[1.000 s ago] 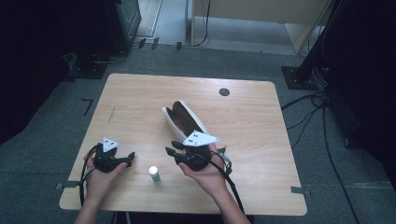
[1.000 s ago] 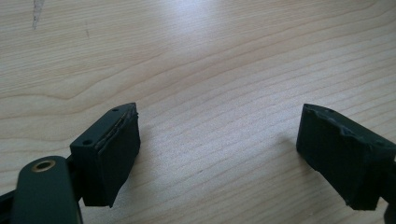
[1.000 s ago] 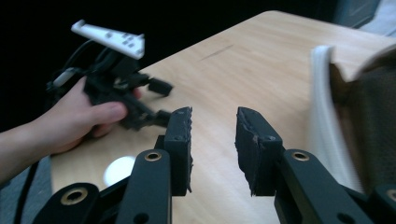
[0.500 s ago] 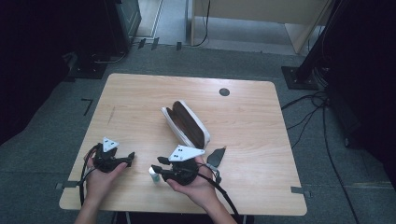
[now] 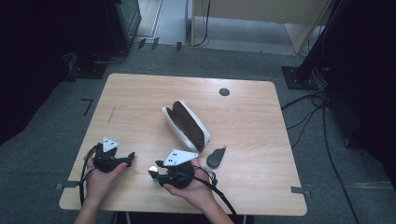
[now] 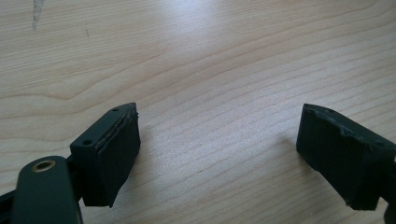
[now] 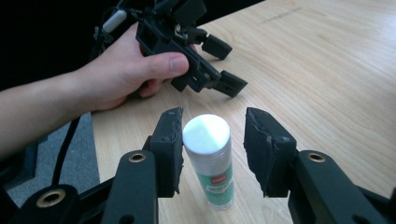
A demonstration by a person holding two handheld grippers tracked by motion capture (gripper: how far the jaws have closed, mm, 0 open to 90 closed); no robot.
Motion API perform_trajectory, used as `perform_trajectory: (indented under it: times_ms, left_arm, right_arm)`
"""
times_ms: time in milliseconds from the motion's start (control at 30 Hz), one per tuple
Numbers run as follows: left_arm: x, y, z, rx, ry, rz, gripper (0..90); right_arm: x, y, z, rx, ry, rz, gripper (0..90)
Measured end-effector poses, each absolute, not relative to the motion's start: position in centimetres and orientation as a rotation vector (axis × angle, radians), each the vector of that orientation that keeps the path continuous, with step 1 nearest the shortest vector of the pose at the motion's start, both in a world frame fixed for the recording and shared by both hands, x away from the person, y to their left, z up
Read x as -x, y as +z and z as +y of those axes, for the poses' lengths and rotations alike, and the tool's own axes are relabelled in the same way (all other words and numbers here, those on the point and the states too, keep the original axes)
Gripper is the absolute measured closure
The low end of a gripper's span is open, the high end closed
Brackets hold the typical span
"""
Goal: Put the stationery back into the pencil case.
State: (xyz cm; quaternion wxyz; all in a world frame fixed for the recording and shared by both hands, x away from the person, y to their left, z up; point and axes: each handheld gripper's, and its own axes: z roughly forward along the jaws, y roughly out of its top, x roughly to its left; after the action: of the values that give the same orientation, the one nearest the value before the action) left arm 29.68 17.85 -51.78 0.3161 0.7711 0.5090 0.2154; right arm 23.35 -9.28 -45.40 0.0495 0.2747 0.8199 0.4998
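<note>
Right gripper view has the small white-capped bottle [image 7: 208, 161] upright on the bench [image 7: 327, 84], between the right tool's [image 7: 212, 142] jaws, which have just been opening and don't press it. Reaching step, I judge; next, close on it squarely. Left tool [image 6: 219, 154], spread and empty, rests nearby.

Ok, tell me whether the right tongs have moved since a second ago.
Yes. The right tongs slid left, away from the open glasses case, to straddle the white-capped tube; their jaws have just been opening.
</note>
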Motion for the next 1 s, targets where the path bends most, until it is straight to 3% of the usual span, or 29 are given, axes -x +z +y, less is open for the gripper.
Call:
perform_trajectory:
  times_ms: [500,1000]
  left_arm:
    - [-29.7,-51.8,17.8,-2.031,0.567,1.340,13.7]
    - [-29.7,-51.8,17.8,-2.031,0.567,1.340,13.8]
  right_arm:
    - [-23.1,-46.6,-8.4,-0.801,1.472,2.498,63.0]
    - [-23.3,-45.4,-10.0,-0.836,1.469,2.409,65.4]
